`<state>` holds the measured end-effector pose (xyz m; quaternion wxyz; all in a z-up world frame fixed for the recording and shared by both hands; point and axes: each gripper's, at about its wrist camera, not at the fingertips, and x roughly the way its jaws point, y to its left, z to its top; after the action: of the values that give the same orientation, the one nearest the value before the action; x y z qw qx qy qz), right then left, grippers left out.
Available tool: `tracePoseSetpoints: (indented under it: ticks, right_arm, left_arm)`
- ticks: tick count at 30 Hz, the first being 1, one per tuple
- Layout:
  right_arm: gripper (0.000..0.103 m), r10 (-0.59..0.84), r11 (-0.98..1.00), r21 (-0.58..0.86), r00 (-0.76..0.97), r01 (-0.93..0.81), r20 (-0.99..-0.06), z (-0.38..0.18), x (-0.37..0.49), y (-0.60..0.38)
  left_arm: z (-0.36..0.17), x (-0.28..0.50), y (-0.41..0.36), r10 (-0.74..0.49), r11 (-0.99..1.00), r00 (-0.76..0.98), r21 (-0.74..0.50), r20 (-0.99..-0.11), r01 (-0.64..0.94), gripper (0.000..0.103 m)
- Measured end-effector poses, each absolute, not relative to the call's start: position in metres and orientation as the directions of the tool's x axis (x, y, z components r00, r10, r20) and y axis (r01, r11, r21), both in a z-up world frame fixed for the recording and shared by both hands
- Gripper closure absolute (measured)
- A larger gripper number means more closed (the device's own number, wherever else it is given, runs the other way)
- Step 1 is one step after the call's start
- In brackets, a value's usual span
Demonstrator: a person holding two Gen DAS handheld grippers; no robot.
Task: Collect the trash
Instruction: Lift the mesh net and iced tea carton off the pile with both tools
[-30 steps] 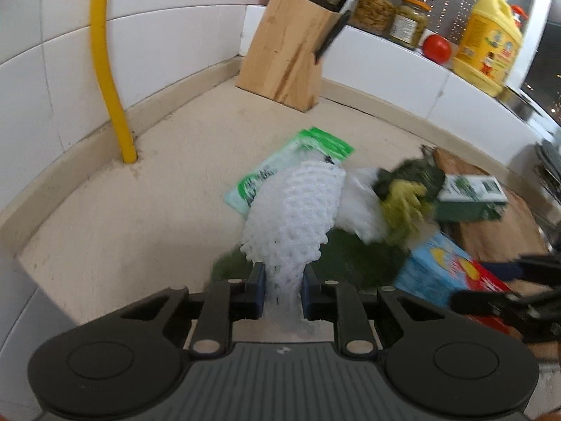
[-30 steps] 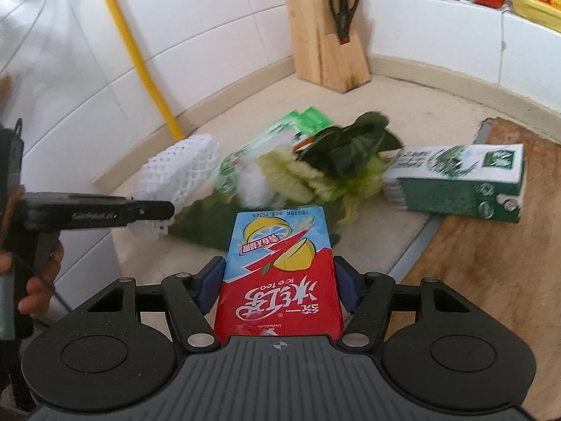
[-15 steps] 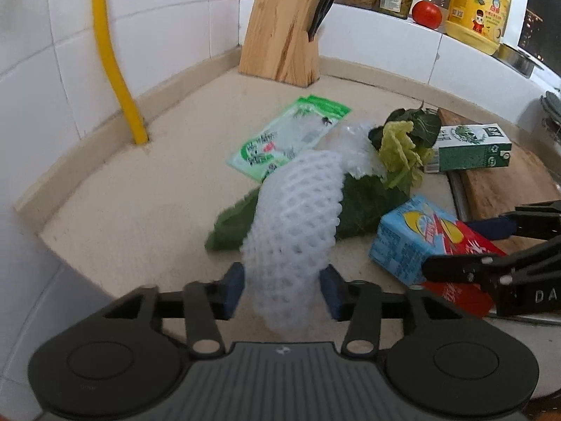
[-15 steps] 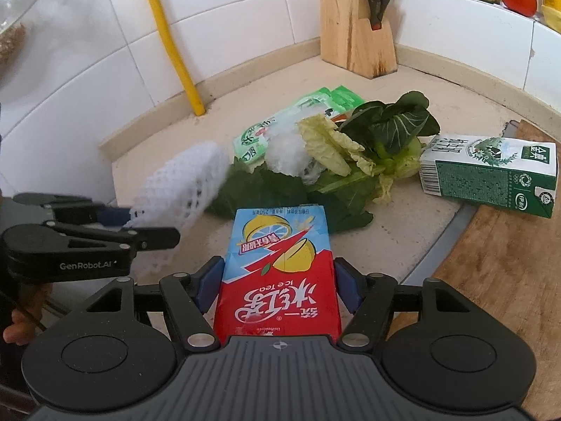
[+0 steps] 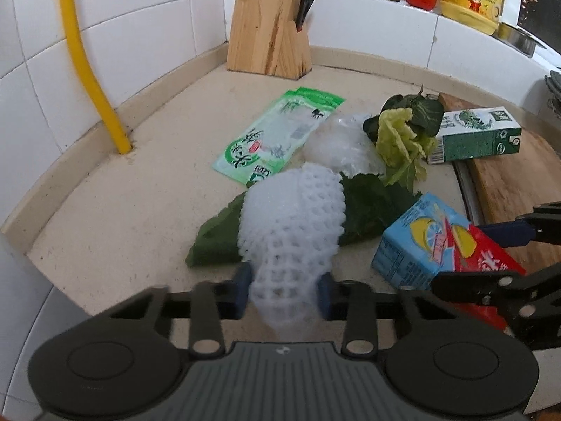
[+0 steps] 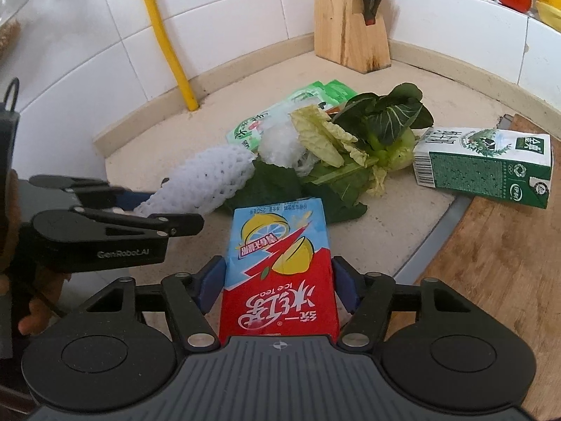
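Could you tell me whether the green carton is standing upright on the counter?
No, the green carton lies on its side, partly on the wooden board.

Both wrist views are evenly and fairly brightly lit by soft light, with only faint shadows under the things lying on the tabletop point(image 5: 115, 207) and a mild sheen on the white wall tiles point(image 6: 115, 28). The fisheye lenses bend the wall lines and the tabletop edge into strong curves and darken the frame corners. In the left view the white foam net point(image 5: 291, 231) is smeared by motion blur, while the right view is sharper, with crisp print on the red and blue drink carton point(image 6: 278, 263).
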<state>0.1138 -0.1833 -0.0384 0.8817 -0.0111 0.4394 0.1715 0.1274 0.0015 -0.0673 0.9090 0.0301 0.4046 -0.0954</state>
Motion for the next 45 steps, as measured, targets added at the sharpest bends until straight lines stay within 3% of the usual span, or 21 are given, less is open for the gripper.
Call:
tracePoseSetpoints:
  ticks: [2, 20, 45]
  right_arm:
    - [0.033, 0.297, 0.941, 0.139, 0.562, -0.307, -0.772, -0.036, 0.112, -0.184]
    - [0.033, 0.353, 0.921, 0.157, 0.593, -0.357, -0.724, -0.013, 0.102, -0.162]
    - [0.033, 0.485, 0.797, 0.132, 0.495, -0.589, -0.721, -0.015, 0.076, -0.052]
  left_arm:
    - [-0.067, 0.125, 0.003, -0.159, 0.979, 0.653, -0.030, -0.740, 0.203, 0.081]
    - [-0.043, 0.087, 0.025, -0.123, 0.988, 0.718, -0.018, -0.686, 0.152, 0.082]
    - [-0.044, 0.004, 0.115, 0.050, 0.992, 0.757, -0.054, -0.652, -0.111, 0.082]
